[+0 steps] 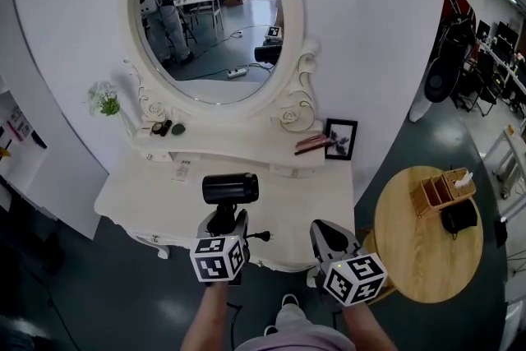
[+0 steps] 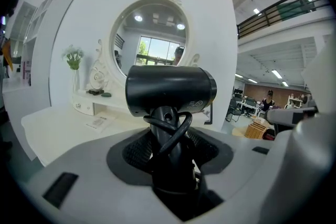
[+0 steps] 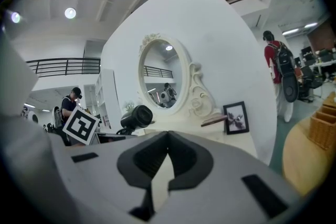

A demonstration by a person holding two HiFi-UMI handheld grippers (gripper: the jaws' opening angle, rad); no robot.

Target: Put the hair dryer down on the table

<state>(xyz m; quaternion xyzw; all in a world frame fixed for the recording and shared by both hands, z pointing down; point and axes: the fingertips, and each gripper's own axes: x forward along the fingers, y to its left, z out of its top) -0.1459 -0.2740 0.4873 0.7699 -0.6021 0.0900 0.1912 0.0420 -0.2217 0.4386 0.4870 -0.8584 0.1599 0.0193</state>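
- Left hand-held gripper [image 1: 223, 219] clamps the handle of the black hair dryer [image 1: 230, 188], its jaws spread wide round it (the cord [image 2: 168, 131] is looped about the handle too).
- Hair dryer stands handle-down in that grip, barrel level and crosswise, over the front of the white table [image 1: 156, 193], not laid on it.
- Right hand-held gripper [image 1: 329, 238] is beside it at the table's front edge, jaws closed together with nothing between them.
- Behind, an oval mirror [image 1: 215, 8] and a small picture frame [image 1: 340, 139] stand on the table's raised shelf.
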